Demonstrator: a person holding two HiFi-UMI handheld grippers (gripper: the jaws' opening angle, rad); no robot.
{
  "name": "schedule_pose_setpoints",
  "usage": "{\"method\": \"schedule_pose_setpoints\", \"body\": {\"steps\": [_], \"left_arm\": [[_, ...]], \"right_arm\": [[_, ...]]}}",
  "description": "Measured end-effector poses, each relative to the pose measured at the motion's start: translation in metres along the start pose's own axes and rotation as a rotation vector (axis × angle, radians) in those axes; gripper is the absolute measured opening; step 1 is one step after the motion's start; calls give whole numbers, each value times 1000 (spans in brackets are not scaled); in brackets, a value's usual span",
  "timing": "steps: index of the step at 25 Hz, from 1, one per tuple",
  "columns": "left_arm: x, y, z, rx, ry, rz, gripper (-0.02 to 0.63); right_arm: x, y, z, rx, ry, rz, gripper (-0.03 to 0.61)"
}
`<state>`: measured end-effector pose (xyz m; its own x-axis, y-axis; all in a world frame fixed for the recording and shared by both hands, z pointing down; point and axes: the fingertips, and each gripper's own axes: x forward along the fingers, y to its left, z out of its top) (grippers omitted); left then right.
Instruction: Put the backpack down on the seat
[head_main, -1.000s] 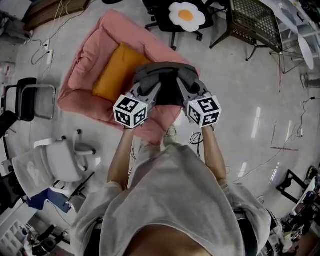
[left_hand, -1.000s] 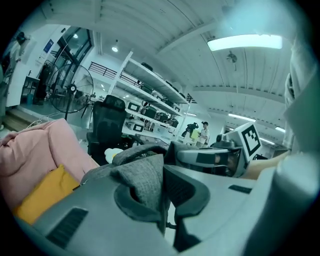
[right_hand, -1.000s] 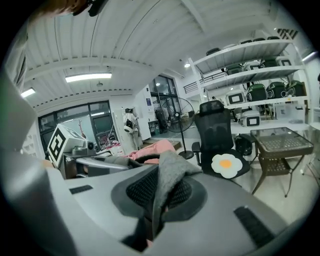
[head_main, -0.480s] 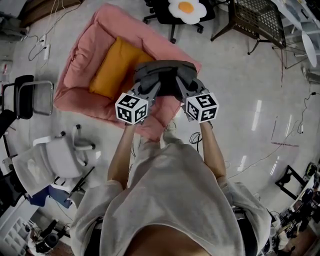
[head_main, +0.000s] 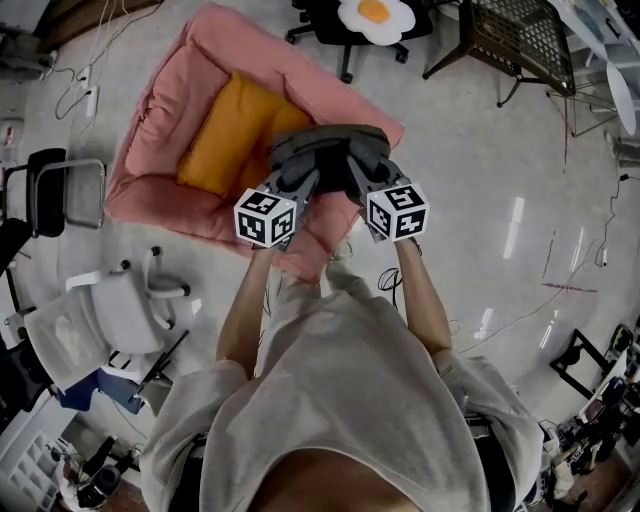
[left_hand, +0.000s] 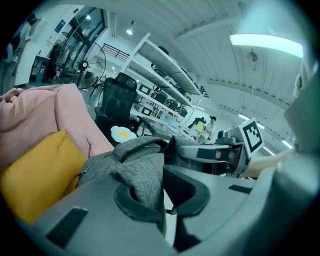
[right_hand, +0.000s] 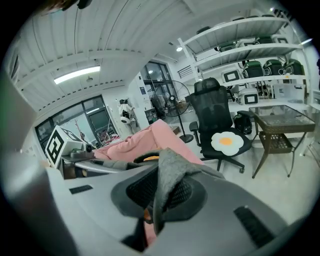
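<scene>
backpack (head_main: 328, 148): grey woven fabric, soft, slumped
hold: fabric pinched in left gripper (head_main: 303, 176) and right gripper (head_main: 358, 172)
position: over the seat's right part; contact unclear
seat (head_main: 160, 110): pink, padded, raised rim, on floor

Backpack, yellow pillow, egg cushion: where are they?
backpack (head_main: 325, 140), head view, its grey top edge
yellow pillow (head_main: 235, 130), head view, middle of its cover
egg cushion (head_main: 372, 14), head view, its yellow yolk

both grippers (head_main: 328, 185) hold backpack (head_main: 330, 145) over pink seat (head_main: 160, 120)
</scene>
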<state>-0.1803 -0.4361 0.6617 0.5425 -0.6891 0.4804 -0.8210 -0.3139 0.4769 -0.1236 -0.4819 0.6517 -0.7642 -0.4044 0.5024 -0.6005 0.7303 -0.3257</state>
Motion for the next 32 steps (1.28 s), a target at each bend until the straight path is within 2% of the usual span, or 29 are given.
{"method": "schedule_pose_setpoints", "body": {"steps": [15,32], "left_arm": [[12,35,-29,-55,53,33,32],[38,83,-8,-61,59,59,32]], "right_arm": [[37,1,-18,-19,61,28,28],[92,-20,-1,-81,97,27,31]]}}
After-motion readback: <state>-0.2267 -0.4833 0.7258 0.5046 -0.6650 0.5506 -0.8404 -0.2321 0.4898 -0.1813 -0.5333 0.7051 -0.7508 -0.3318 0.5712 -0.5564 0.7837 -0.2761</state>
